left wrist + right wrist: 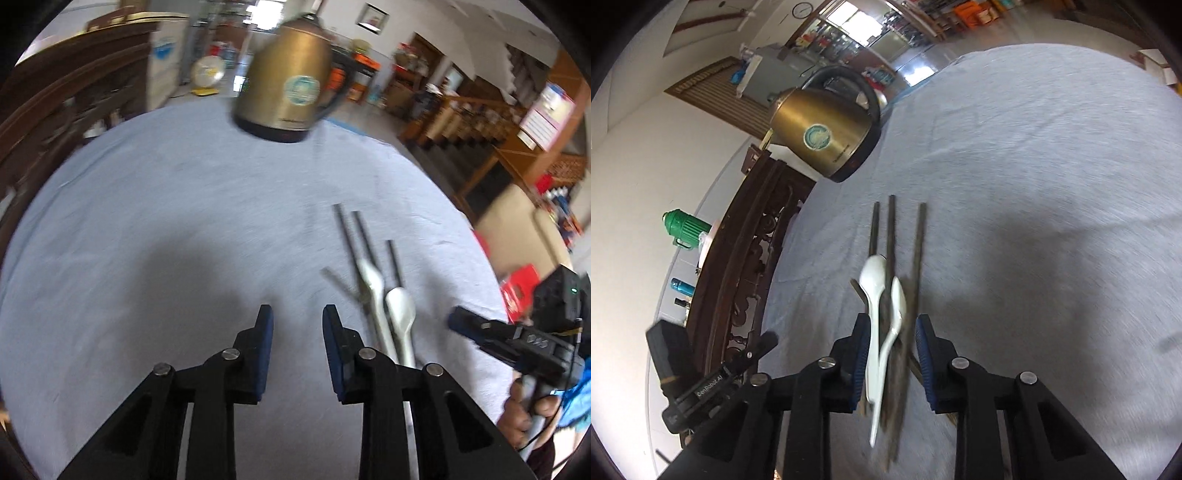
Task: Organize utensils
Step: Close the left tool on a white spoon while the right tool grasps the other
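Note:
Two white spoons (877, 280) and several dark chopsticks (918, 251) lie bunched together on the grey-blue tablecloth (1034, 184). My right gripper (893, 332) hangs just over their near ends. The bundle runs between its blue pads, with a gap on the right side, so the jaws are open. In the left wrist view the same spoons (400, 306) and chopsticks (349, 236) lie just right of my left gripper (297, 321). It is open over bare cloth with nothing between its fingers. The right gripper (465, 321) comes in from the right edge of that view.
A brass electric kettle (291, 81) (827, 136) stands on the far part of the table. A dark carved wooden cabinet (750, 258) runs along the table's left edge, with a green flask (685, 227) beyond. A person's hand (521, 410) holds the right gripper's handle.

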The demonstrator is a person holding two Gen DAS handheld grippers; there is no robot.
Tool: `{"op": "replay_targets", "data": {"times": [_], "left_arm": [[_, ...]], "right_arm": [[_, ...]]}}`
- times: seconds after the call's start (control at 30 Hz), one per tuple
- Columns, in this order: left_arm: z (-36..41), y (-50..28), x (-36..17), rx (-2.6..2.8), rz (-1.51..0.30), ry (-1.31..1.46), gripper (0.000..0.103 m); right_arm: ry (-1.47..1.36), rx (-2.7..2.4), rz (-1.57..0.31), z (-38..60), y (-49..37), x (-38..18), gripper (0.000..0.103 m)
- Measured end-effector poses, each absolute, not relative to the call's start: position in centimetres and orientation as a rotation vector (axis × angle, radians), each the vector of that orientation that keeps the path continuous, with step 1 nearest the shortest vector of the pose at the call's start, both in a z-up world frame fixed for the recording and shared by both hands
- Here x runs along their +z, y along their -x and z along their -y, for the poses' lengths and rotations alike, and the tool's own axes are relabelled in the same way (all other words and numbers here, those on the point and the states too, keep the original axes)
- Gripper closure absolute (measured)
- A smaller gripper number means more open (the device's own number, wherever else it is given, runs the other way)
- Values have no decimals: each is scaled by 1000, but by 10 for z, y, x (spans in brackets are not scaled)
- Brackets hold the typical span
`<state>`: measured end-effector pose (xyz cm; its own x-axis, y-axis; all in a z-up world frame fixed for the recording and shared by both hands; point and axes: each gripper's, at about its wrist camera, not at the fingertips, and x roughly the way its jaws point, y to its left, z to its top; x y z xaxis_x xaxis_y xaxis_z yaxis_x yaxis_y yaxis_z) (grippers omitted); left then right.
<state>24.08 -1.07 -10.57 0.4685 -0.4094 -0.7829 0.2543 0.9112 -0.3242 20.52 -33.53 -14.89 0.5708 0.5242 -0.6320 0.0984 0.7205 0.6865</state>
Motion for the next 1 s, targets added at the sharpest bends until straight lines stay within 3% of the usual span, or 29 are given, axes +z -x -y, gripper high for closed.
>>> {"op": "replay_targets", "data": {"times": [0.37, 0.57, 0.67, 0.83, 1.0], "left_arm": [[78, -307, -133, -571, -1151, 179, 75], [93, -314, -150, -580, -1193, 158, 75], [99, -314, -152, -584, -1193, 146, 83], [103, -310, -150, -570, -1163, 118, 86], [87, -301, -147, -584, -1161, 137, 99]], "right_arm": [[-719, 311, -1026, 315, -248, -169, 80], [-622, 297, -1057, 300, -256, -171, 94], [-588, 283, -1056, 298, -256, -170, 98], [-612, 275, -1005, 307, -245, -165, 100], [-653, 252, -958, 329, -227, -156, 100]]}}
